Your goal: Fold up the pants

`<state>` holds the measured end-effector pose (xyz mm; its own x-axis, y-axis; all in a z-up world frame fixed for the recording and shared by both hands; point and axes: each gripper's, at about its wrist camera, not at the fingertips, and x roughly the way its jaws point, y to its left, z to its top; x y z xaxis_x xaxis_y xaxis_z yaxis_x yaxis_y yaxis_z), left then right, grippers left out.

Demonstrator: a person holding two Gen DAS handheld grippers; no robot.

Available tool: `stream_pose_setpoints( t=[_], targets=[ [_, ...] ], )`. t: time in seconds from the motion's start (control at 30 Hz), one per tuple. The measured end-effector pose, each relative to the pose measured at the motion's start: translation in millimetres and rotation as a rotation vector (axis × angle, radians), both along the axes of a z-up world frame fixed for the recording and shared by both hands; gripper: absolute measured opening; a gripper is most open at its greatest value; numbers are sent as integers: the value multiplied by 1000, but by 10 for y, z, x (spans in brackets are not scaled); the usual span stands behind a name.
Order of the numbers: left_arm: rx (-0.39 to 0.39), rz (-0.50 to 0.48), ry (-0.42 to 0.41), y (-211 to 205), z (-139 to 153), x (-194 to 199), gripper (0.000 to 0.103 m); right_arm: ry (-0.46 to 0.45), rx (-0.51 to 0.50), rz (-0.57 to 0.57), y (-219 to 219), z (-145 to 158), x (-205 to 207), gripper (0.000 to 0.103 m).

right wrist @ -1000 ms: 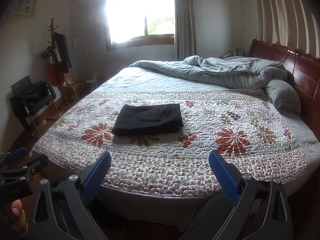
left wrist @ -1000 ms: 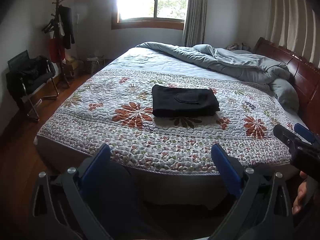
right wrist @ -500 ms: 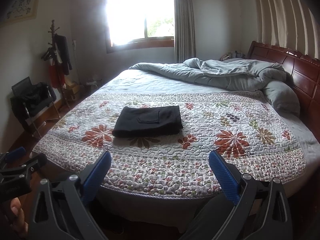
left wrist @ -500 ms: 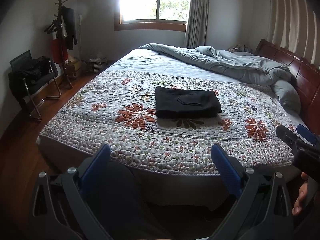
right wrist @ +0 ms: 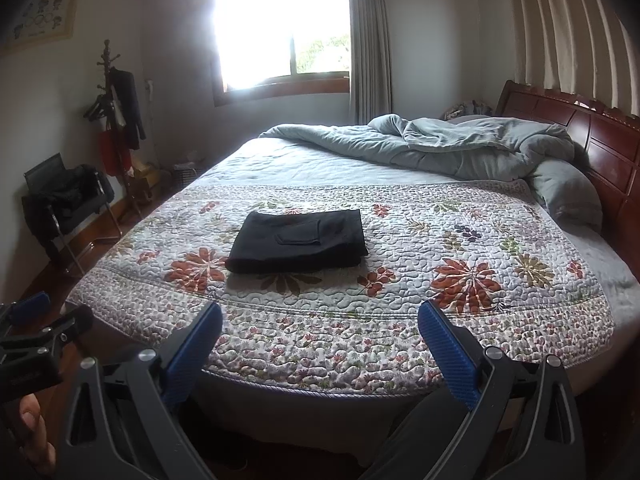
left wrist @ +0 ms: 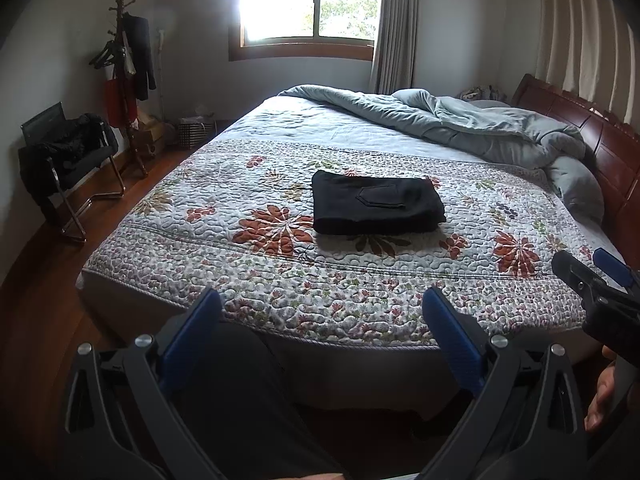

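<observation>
Black pants [left wrist: 376, 208] lie folded into a compact rectangle, back pocket up, on the floral quilt [left wrist: 280, 280] of the bed; they also show in the right wrist view [right wrist: 298, 246]. My left gripper [left wrist: 322, 320] is open and empty, held off the bed's near edge, well short of the pants. My right gripper [right wrist: 320, 330] is open and empty, also off the near edge. Each gripper shows at the side of the other's view, the right one [left wrist: 596, 284] and the left one [right wrist: 36, 332].
A rumpled grey duvet [left wrist: 460, 124] and pillow [left wrist: 576, 188] lie by the wooden headboard [left wrist: 600, 140]. A black chair [left wrist: 68, 160] with clothes and a coat stand [left wrist: 124, 68] stand at the left on the wood floor. The person's dark-trousered legs are below the grippers.
Both grippers have drawn back and risen slightly from the bed, staying open. The folded pants have not moved.
</observation>
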<state>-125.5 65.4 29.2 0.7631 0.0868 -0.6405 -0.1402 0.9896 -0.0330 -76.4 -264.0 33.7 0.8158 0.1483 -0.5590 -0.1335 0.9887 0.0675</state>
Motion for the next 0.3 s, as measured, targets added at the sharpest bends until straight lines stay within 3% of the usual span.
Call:
stream_pose_setpoints(
  t=[0.3],
  targets=[
    [2, 3, 4, 6, 13, -4, 100, -2, 2, -4, -29, -8, 10, 98]
  ],
)
